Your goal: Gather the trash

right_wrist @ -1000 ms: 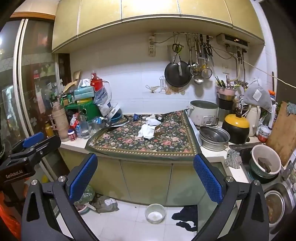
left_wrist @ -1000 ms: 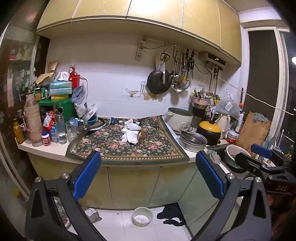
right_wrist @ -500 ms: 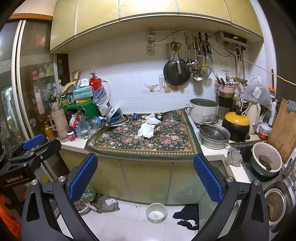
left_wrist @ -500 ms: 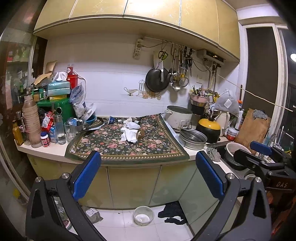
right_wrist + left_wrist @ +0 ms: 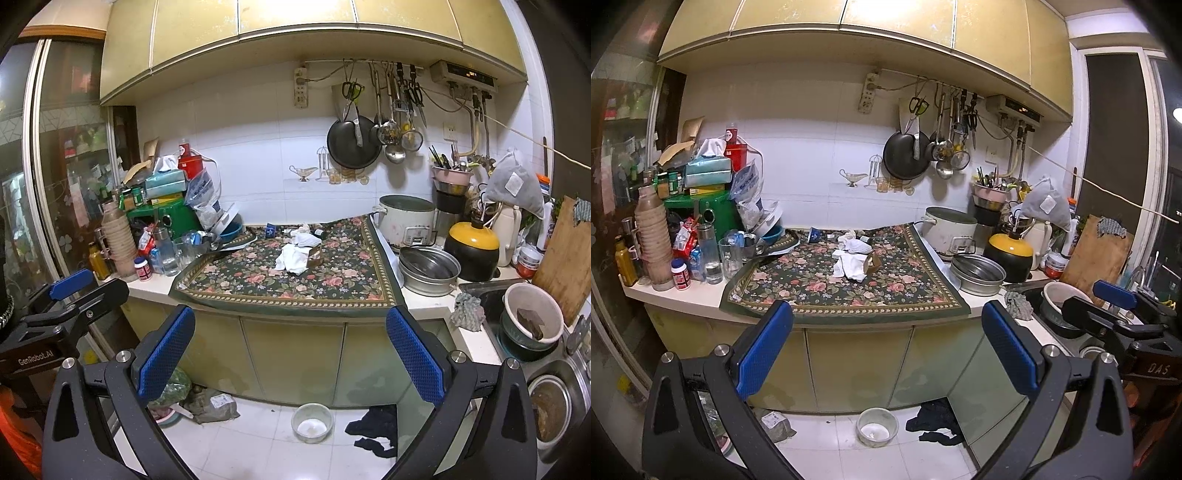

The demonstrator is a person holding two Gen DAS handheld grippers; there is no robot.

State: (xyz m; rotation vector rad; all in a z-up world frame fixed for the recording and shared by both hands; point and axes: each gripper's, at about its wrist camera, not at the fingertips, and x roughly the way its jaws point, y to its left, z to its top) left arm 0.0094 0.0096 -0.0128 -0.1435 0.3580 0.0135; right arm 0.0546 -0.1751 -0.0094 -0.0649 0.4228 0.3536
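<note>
Both grippers are being held back from the counter, and over the last second only a slight drift of the views is being registered: the counter is sitting a little lower and nearer in both than before. No trash is being touched yet, so the collecting is judged to be at its approach.

The left gripper (image 5: 886, 343) is being kept with its blue fingers spread wide and nothing between them; the right gripper (image 5: 290, 343) is likewise being held open and empty. The crumpled white tissues (image 5: 849, 264) are lying in the middle of the floral cloth (image 5: 812, 288), touching a small brown box (image 5: 872, 263), well apart from both grippers.

In the right wrist view the sink (image 5: 554, 373), with a white bowl (image 5: 533, 312) stacked in it, is being shown plainly, along with a green bag (image 5: 173, 387) on the floor. In the left wrist view these are being largely hidden; the right gripper's side is being seen at that view's right edge instead.
</note>
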